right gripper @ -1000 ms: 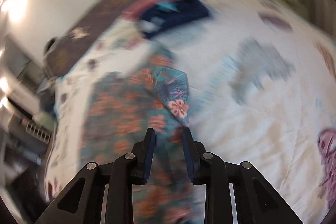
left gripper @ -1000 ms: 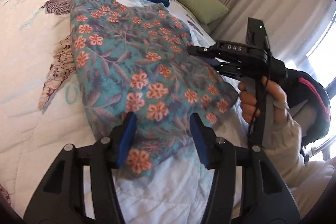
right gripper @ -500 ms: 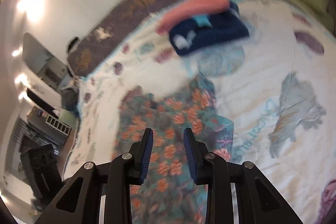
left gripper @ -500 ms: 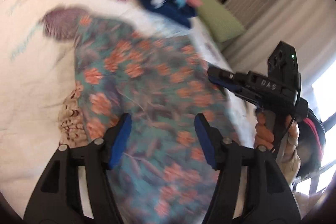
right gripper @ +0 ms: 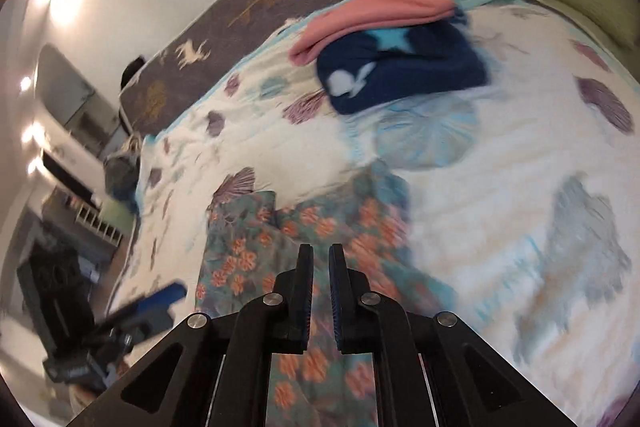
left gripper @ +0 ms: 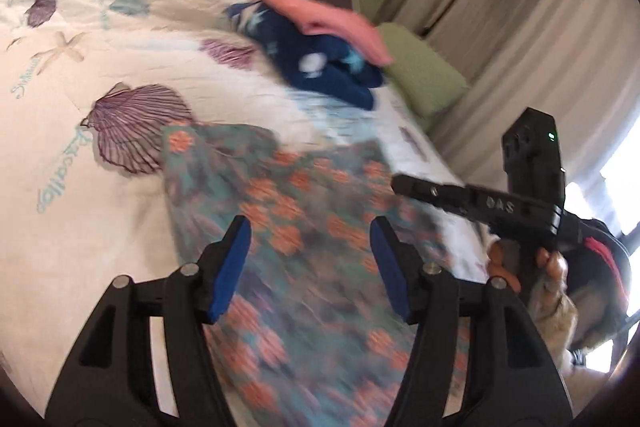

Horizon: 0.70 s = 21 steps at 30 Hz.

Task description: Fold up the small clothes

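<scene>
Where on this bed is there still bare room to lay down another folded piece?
Bare quilt lies right of the floral garment in the right wrist view, below the folded stack. More lies left of the garment, around the purple shell print. The near middle is crowded: the garment and both tongs fill it.

Floral garment — thin printed cloth, matt. Bed quilt — stitched, puckered cotton-like cloth, matt. Left gripper: matt black plastic, blue pads, bright metal screws. Pink folded cloth looks soft, fleecy.
</scene>
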### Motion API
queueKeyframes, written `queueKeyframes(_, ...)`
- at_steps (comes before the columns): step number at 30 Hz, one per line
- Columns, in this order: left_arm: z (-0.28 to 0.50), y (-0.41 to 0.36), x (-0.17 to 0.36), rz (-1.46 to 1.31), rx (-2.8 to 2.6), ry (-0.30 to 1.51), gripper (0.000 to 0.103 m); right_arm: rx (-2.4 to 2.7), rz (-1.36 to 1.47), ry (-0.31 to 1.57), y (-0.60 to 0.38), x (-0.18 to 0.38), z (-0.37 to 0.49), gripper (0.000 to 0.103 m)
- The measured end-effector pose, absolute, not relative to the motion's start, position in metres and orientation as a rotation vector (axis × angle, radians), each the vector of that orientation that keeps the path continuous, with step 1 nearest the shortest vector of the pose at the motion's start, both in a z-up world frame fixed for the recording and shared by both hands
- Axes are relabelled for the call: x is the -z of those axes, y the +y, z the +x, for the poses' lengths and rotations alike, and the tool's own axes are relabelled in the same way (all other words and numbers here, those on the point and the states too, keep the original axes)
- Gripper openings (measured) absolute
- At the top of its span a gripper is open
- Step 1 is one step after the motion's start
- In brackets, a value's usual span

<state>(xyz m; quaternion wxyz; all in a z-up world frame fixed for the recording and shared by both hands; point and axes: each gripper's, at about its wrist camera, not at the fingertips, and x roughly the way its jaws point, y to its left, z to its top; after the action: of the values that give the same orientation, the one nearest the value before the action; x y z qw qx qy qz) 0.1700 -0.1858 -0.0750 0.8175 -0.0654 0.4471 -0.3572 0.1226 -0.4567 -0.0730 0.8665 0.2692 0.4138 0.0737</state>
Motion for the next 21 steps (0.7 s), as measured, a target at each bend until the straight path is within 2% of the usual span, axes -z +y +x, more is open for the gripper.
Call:
queueKeyframes(2,0.188,-0.187,0.102,-0.082,0.630,1.044,0.062,-0.108,0.542,0.946,-0.457,0.096,0.143,0.008)
queueKeyframes(3,0.190,-0.185,0.114,-0.088,0.618,1.061,0.061,-0.065,0.521,0.994,-0.457,0.114,0.150,0.004)
queueKeyframes(4,0.183,-0.180,0.110,-0.104,0.631,1.013,0.061,-0.072,0.552,0.989,-0.461,0.121,0.149,0.003)
queueKeyframes(6,0.171,-0.170,0.100,-0.140,0.669,1.009,0.062,-0.073,0.578,0.950,-0.466,0.111,0.138,0.003)
queueKeyframes(10,0.129,-0.146,0.069,-0.173,0.759,0.954,0.062,-0.030,0.409,0.897,-0.449,0.075,0.098,0.010)
queueKeyframes(13,0.085,-0.140,0.056,-0.179,0.861,0.943,0.062,-0.122,0.362,0.843,-0.426,0.050,0.050,0.010)
queueKeyframes(16,0.041,-0.136,0.067,-0.160,1.031,0.964,0.063,-0.236,0.308,0.817,-0.395,0.045,-0.003,0.016)
queueKeyframes(19,0.012,-0.134,0.097,-0.087,1.030,1.032,0.062,-0.272,0.297,0.860,-0.379,0.066,-0.034,0.023)
queueKeyframes(20,0.005,-0.131,0.105,-0.068,1.019,1.007,0.058,-0.259,0.316,0.888,-0.378,0.079,-0.040,0.028)
queueKeyframes(21,0.000,-0.125,0.105,-0.072,1.010,0.965,0.056,-0.252,0.356,0.913,-0.380,0.093,-0.043,0.028)
